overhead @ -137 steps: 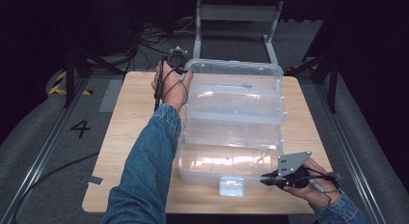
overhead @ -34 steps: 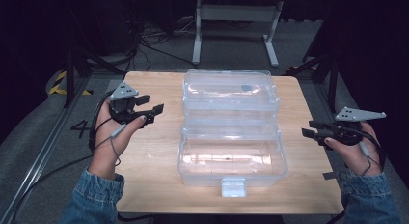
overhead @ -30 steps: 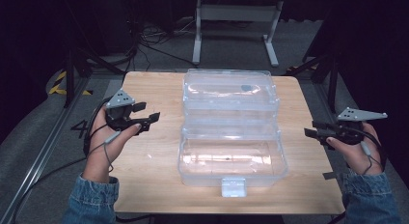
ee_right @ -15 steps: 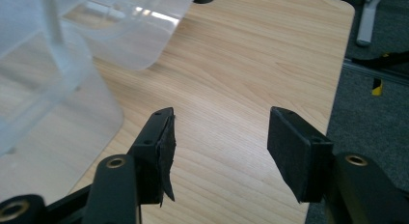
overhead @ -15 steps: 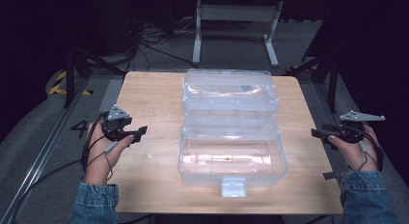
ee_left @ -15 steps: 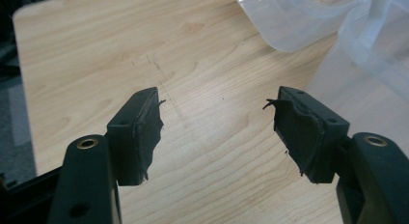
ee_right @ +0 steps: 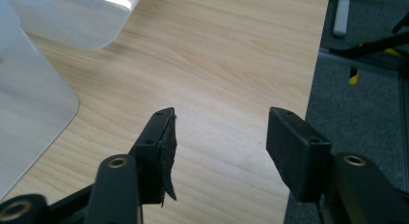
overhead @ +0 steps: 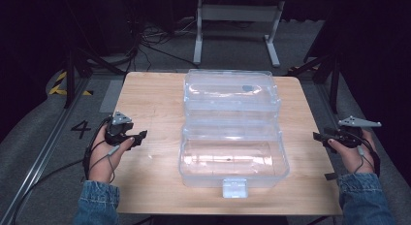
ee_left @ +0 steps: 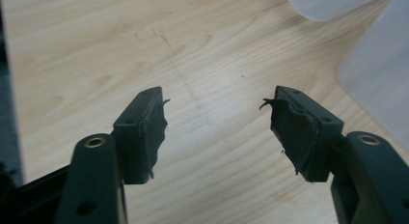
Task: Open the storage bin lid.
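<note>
A clear plastic box [overhead: 232, 154] lies open on the wooden table [overhead: 150, 96], its lid [overhead: 230, 91] folded back toward the far side and a white latch [overhead: 234, 188] at the near edge. My left gripper [overhead: 138, 136] rests low at the table's left side, open, with nothing between its jaws [ee_left: 217, 125]. The box's corner [ee_left: 381, 79] shows at the right of the left gripper view. My right gripper [overhead: 321, 136] hovers at the table's right edge, open and empty [ee_right: 219, 137]. The box wall [ee_right: 29, 108] shows at the left of the right gripper view.
A white metal stand [overhead: 237, 21] and loose cables [overhead: 145, 38] lie on the floor beyond the table. A floor rail [overhead: 48, 147] with a painted number runs along the left. Dark floor [ee_right: 366, 79] drops away past the table's right edge.
Both hands have drawn back toward the near side. The left gripper came down and nearer along the table's left; the right slid slightly nearer at the right edge. The box has not moved.
</note>
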Motion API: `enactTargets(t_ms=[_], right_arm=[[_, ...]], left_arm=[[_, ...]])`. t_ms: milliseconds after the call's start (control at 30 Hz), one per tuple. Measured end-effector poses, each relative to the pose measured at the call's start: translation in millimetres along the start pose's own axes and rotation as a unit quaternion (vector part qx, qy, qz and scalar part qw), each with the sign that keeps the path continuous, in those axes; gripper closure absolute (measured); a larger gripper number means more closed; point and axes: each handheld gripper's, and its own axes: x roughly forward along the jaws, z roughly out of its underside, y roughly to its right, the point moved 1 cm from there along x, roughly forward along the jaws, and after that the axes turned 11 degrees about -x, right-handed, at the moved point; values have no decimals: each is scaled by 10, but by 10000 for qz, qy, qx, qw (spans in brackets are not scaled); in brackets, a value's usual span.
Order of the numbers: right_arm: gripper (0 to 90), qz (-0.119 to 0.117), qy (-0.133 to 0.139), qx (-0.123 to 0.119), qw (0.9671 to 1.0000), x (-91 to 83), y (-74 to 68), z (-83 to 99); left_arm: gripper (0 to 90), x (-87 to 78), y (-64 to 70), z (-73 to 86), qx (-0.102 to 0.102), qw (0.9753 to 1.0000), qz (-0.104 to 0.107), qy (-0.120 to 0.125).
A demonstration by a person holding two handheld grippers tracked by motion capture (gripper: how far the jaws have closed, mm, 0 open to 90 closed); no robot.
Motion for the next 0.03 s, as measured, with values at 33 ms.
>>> enactTargets(t_ms=[33], right_arm=[[437,-30,-52,36,10000,1,-8,5]], left_arm=[[377,0,12,-2,-39,10000,2,-51]])
